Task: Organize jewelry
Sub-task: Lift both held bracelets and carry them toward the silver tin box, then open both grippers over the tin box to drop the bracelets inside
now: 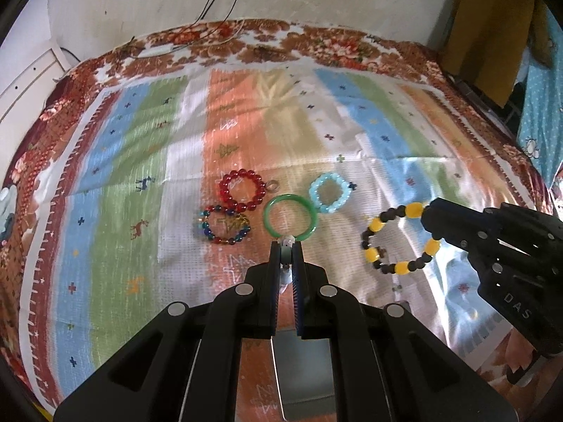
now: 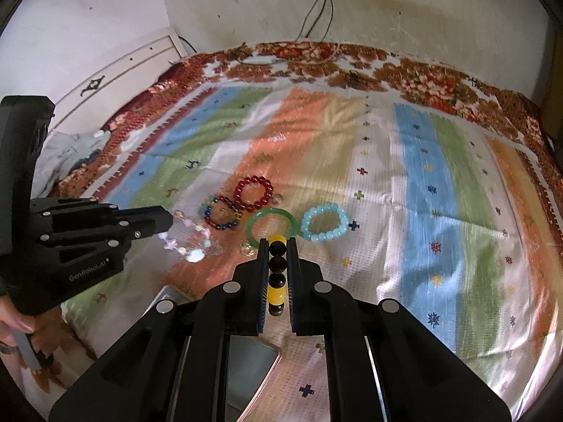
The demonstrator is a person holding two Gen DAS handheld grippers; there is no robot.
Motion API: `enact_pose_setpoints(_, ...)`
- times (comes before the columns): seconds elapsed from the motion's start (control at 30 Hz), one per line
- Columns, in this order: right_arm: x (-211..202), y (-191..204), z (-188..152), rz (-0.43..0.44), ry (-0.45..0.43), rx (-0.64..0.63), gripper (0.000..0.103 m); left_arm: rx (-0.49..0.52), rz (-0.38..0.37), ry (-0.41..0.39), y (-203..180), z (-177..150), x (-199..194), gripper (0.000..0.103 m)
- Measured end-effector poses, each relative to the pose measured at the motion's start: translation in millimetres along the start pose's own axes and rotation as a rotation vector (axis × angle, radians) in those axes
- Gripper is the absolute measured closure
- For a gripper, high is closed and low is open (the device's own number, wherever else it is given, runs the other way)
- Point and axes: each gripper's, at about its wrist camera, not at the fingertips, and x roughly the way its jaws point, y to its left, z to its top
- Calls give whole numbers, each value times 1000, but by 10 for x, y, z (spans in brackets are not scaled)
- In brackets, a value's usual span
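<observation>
My left gripper [image 1: 287,246] is shut on a pale clear-and-pink bead bracelet [image 2: 190,242], seen hanging from it in the right wrist view. My right gripper [image 2: 278,244] is shut on a yellow-and-black bead bracelet [image 1: 397,237], held above the cloth. On the cloth lie a red bead bracelet [image 1: 242,190], a multicoloured bead bracelet [image 1: 225,225], a green bangle [image 1: 290,218] and a light blue bead bracelet [image 1: 330,192]. They lie close together, just beyond both grippers.
A striped patterned cloth [image 1: 140,161] covers a bed with a floral blanket [image 1: 316,45] at the far edge. A small ring [image 1: 272,186] lies by the red bracelet. A metal tray [image 2: 246,365] lies below the grippers. Cables [image 2: 316,10] hang on the wall.
</observation>
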Motion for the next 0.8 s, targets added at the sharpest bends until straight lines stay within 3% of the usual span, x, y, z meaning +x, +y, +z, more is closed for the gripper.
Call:
enact_pose_setpoints(0.43, -315, 154, -141, 4, -49, -21, 93, 29, -26, -92, -178, -211, -427, 97)
enact_pose_setpoints(0.8, -531, 361, -351, 19, -72, -38, 93, 23, -54, -112, -218, -531, -614, 97)
